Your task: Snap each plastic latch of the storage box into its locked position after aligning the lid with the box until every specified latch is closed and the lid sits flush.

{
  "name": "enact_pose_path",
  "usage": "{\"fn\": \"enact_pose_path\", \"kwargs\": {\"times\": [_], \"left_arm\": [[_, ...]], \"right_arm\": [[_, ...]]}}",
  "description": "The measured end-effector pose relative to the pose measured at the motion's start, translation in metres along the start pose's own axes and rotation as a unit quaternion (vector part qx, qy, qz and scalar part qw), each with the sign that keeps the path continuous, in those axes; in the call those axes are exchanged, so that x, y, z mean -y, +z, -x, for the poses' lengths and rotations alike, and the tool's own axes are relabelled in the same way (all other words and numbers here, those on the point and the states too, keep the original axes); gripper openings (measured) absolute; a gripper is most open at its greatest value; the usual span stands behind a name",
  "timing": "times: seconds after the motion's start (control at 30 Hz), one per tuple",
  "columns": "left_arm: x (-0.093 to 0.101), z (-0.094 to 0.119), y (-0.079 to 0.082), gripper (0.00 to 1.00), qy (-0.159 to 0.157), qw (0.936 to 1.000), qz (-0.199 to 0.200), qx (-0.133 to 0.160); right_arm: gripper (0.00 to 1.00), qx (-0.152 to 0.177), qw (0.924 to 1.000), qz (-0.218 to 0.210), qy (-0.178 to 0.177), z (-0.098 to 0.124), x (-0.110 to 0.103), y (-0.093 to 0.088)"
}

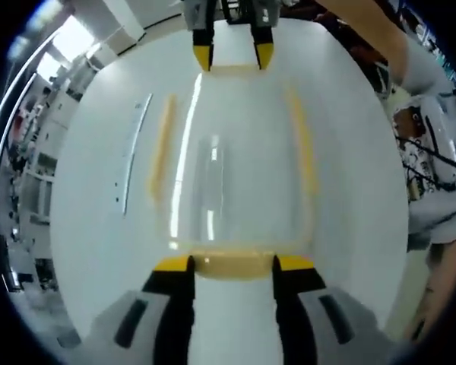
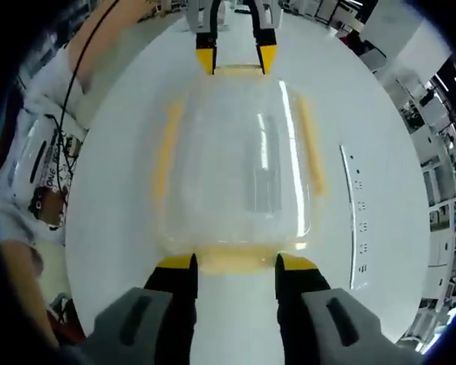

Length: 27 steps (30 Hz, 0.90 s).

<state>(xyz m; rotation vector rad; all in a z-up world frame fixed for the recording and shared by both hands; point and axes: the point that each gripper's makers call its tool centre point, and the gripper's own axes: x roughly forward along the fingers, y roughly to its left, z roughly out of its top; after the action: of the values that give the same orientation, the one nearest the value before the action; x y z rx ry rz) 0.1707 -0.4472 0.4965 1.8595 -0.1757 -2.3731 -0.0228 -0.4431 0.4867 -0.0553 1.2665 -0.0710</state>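
Two pairs of tongs face each other across the box (image 1: 235,167), which lies flat on the white table (image 1: 91,251) with its clear lid (image 2: 235,152) already on. We see yellow latches on all four sides: a near one (image 1: 232,266) in the left gripper view between the left tongs (image 1: 232,264), and the near one (image 2: 235,261) in the right gripper view between the right tongs (image 2: 235,262). Both tongs stand open about as wide as a latch, their yellow tips bracketing it at either end, and we cannot tell that either grips anything. We judge they are set at opposite ends so the lid is steadied while both end latches get pressed together. The long side latches (image 2: 166,156) look flat against the box, though whether snapped we cannot tell. A power strip (image 2: 354,220) lies beside the box, and a person (image 2: 30,175) stands at the table's edge.
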Motion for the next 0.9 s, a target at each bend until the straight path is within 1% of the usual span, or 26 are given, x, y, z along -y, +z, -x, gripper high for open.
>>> {"fn": "enact_pose_path", "kwargs": {"times": [0.1,0.2,0.27,0.37,0.47,0.6,0.8,0.87,0.9], "left_arm": [[-0.002,-0.002,-0.005,0.39,-0.001,1.0,-0.003,-0.001],[-0.006,-0.003,-0.01,0.39,0.003,0.9999,-0.006,-0.008],[-0.009,-0.005,-0.017,0.39,0.005,0.9999,-0.008,-0.013],[-0.011,-0.009,-0.022,0.39,0.005,0.9999,-0.011,-0.012],[-0.012,-0.008,-0.021,0.39,0.006,0.9998,-0.017,-0.005],[-0.016,-0.007,-0.024,0.39,0.006,0.9997,-0.019,-0.012],[-0.019,-0.006,-0.029,0.38,0.007,0.9997,-0.021,-0.011],[-0.019,-0.006,-0.029,0.37,0.01,0.9997,-0.022,-0.007],[-0.018,-0.006,-0.027,0.37,0.013,0.9996,-0.024,0.002]], "right_arm": [[0.4,0.001,1.0,-0.003,0.003,-0.007,0.001,0.005],[0.4,0.002,1.0,-0.004,0.002,-0.01,0.002,0.009],[0.4,0.01,0.9999,-0.006,0.003,-0.012,0.003,0.013],[0.4,0.016,0.9998,-0.009,0.006,-0.018,0.003,0.016],[0.4,0.014,0.9997,-0.013,0.011,-0.023,0.002,0.014],[0.4,0.027,0.9994,-0.017,0.015,-0.024,0.001,0.018],[0.41,0.038,0.9986,-0.024,0.026,-0.027,-0.005,0.021],[0.41,0.036,0.9984,-0.031,0.03,-0.03,-0.007,0.019],[0.41,0.033,0.9986,-0.029,0.03,-0.032,-0.008,0.017]]}}
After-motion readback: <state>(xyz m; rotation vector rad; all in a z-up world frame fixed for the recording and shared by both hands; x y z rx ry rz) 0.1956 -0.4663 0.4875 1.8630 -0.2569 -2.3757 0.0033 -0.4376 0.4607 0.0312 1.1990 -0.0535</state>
